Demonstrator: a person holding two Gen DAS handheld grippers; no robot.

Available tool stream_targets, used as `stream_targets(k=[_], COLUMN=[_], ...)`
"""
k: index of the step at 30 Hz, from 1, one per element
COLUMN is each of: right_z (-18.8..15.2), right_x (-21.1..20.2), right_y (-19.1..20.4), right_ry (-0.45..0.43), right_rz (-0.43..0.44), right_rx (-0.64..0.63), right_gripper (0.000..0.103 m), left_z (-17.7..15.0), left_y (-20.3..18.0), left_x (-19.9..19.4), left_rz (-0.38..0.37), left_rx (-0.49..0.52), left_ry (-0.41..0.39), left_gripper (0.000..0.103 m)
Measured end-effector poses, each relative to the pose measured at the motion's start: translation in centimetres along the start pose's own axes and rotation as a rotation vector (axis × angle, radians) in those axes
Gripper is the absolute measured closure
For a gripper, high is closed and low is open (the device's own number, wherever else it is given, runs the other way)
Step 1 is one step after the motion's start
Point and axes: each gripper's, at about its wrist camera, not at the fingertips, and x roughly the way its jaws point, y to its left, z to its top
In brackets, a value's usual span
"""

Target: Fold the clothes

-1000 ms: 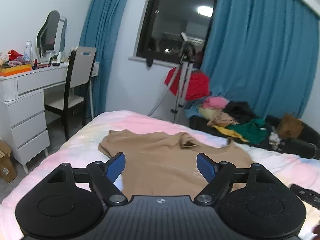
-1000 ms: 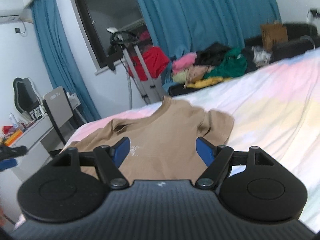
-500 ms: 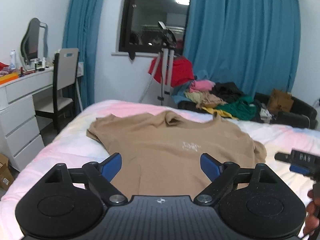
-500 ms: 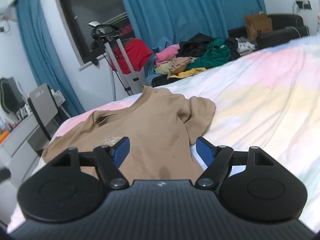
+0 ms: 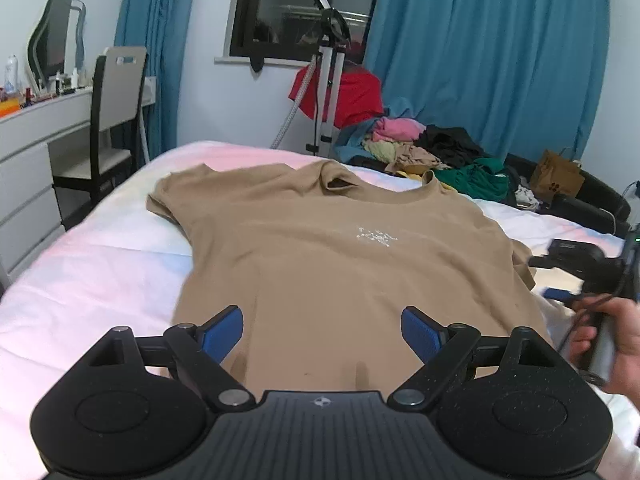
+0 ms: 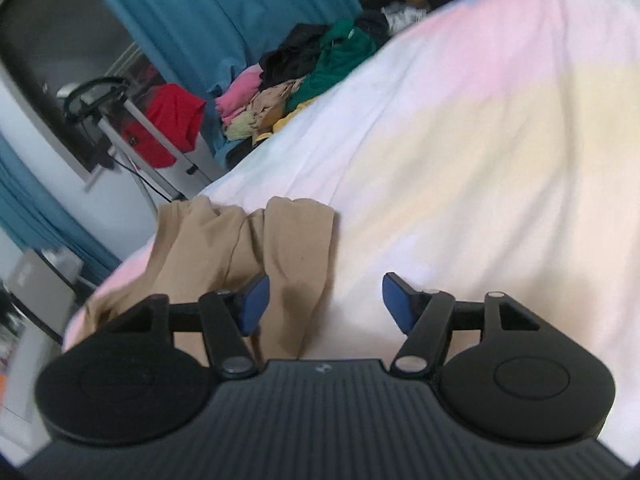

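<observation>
The shirt (image 5: 332, 256) is spread flat on the bed (image 5: 100, 264), collar far. The left gripper (image 5: 322, 330) is held wide over its hem; the right gripper (image 6: 324, 300), just narrowed but unclamped, is nearer the sleeve (image 6: 300, 248).

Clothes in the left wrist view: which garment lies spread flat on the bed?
The tan T-shirt; the other clothes sit crumpled in a heap beyond the bed.

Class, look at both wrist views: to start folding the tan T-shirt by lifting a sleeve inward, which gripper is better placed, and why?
Probably the right gripper: the tan T-shirt has its sleeve edge lying between its open jaws, which have just been closing. The left gripper, open, faces the broad hem with no edge between its jaws.
</observation>
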Motion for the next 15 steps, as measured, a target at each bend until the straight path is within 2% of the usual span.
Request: stream_targets(k=[2,3,5,6,8,11,15], right_z=[-0.2,-0.5,-0.8,-0.7,-0.4,1.0,3.2], right_x=[1.8,2.7,3.8,3.9,3.9,2.6,0.2], right_y=[0.0,0.4,0.8,0.9,0.8,1.2,0.2], right_ry=[0.015,0.021,0.032,0.031,0.025,-0.041,-0.155], right_rz=[0.036,0.039,0.047,0.051,0.061,-0.006,-0.081], right_rx=[-0.016,-0.050,-0.090,-0.090,-0.070,-0.101,-0.072], right_gripper=[0.044,0.049,0.070,0.089,0.092,0.094,0.094], left_z=[0.0,0.1,0.1,0.2,0.1,-0.1,-0.5], left_y=[-0.1,-0.2,-0.3,-0.2,-0.2,-0.2,-0.1], left_x=[0.8,1.1,1.8,2.1,2.4,2.7,2.8], left_rz=[-0.002,0.001,0.012,0.011,0.015,0.031,0.020], left_rx=[0.006,0.009,0.014,0.015,0.020,0.051,0.069], left_ry=[-0.011,-0.018,-0.026,-0.027,-0.031,-0.035,-0.027], left_gripper=[0.015,0.015,0.015,0.015,0.015,0.015,0.015])
